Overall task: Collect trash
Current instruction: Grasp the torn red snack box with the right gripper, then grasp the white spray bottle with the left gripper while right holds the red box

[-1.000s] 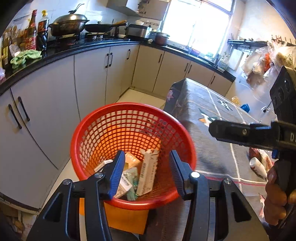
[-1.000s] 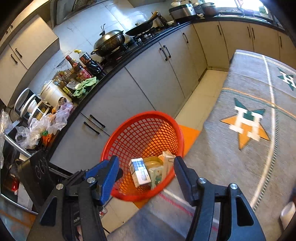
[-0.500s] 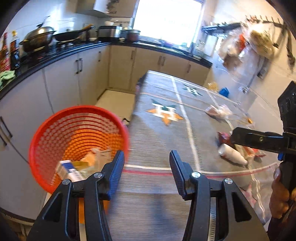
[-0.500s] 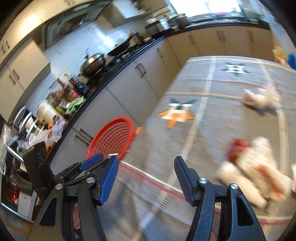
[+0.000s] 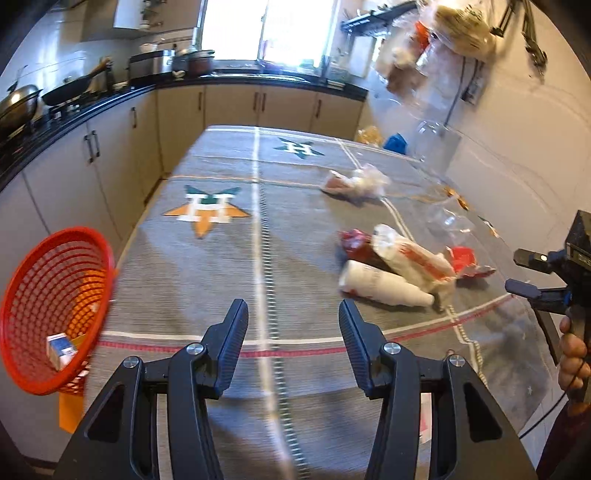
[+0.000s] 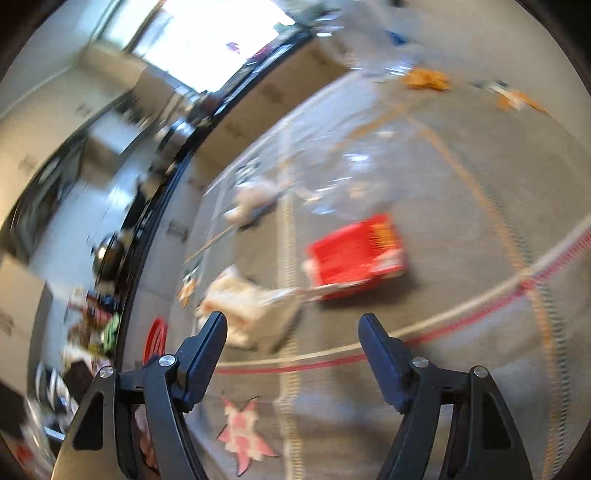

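A red mesh basket (image 5: 55, 302) with cartons inside sits off the table's left edge. On the grey cloth lie a white bottle (image 5: 380, 286), a crumpled white-and-red wrapper (image 5: 410, 254), a red packet (image 5: 463, 260) and a further plastic bundle (image 5: 356, 182). My left gripper (image 5: 293, 332) hangs open over bare cloth, short of the bottle. My right gripper (image 6: 293, 343), also seen at the right edge (image 5: 524, 273), is empty and its jaws are opening. The blurred right wrist view shows the red packet (image 6: 358, 254) and the white wrapper (image 6: 243, 299) ahead of it.
Grey cabinets under a black counter (image 5: 92, 103) with pans run along the left and far walls. Clear plastic (image 5: 448, 219) and orange scraps (image 5: 456, 195) lie near the table's right side. Bags hang on the right wall (image 5: 458, 33). A hand (image 5: 572, 354) holds the right gripper's handle.
Both grippers have swung right, away from the basket and over the table toward the litter. The right gripper has rolled and its jaws stand wider than before.
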Action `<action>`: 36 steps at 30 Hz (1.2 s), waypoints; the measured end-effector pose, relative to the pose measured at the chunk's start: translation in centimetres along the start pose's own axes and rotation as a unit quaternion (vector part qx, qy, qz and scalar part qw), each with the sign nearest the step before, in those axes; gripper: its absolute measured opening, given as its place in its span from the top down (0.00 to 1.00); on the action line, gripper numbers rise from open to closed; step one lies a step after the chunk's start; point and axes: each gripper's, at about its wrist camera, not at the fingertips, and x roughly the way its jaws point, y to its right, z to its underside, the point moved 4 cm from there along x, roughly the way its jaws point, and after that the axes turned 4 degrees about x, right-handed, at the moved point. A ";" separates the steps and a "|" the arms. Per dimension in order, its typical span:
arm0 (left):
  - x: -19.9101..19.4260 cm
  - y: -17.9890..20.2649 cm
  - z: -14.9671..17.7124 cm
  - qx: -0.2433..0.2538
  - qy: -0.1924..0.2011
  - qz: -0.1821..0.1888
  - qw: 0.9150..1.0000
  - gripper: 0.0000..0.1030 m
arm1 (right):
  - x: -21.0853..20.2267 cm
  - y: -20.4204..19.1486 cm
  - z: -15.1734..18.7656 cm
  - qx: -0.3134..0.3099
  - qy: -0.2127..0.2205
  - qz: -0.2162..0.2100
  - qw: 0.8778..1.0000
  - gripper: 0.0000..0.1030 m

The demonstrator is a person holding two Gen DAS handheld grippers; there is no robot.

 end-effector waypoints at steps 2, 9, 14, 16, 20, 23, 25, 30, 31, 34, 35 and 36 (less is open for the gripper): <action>0.3 1.0 0.1 0.009 -0.005 0.003 1.000 0.52 | 0.1 1.2 -0.9 0.025 -0.001 -0.009 1.000 0.23; 0.6 2.0 0.5 0.020 -0.014 0.007 1.000 0.52 | 2.5 2.5 -3.2 0.043 -0.009 0.026 0.999 0.24; 0.9 2.1 0.2 0.017 -0.020 0.014 1.000 0.50 | 4.3 2.4 -3.4 0.027 -0.024 0.052 0.998 0.63; 1.1 2.4 0.0 0.016 -0.022 0.017 0.999 0.45 | 4.7 2.3 -3.2 0.014 -0.026 0.058 0.998 0.80; 1.6 3.3 -0.7 0.021 -0.024 0.023 0.999 0.39 | 4.0 1.8 -2.4 -0.009 -0.016 0.035 0.999 0.88; 2.8 3.5 -1.7 0.019 -0.028 0.029 0.999 0.39 | 2.5 1.3 -1.9 -0.028 0.004 0.016 0.999 0.90; 4.0 3.4 -2.5 0.005 -0.037 0.047 0.998 0.39 | 1.5 1.0 -1.6 -0.034 0.012 0.001 0.999 0.89; 6.5 3.6 -3.6 -0.017 -0.059 0.089 0.994 0.46 | -0.1 0.9 -1.1 -0.042 0.024 -0.021 0.999 0.89; 7.1 3.8 -3.7 -0.018 -0.068 0.099 0.993 0.54 | -0.2 0.8 -1.1 -0.042 0.025 -0.024 0.999 0.89; 7.8 4.7 -3.3 -0.010 -0.081 0.108 0.991 0.59 | -0.4 1.1 -1.0 -0.039 0.022 -0.033 0.998 0.89; 7.9 5.0 -3.0 -0.003 -0.084 0.105 0.991 0.61 | -0.4 1.1 -0.9 -0.039 0.022 -0.035 0.998 0.89; 7.7 5.3 -2.9 0.001 -0.082 0.105 0.991 0.61 | -0.5 1.2 -0.9 -0.040 0.022 -0.037 0.998 0.89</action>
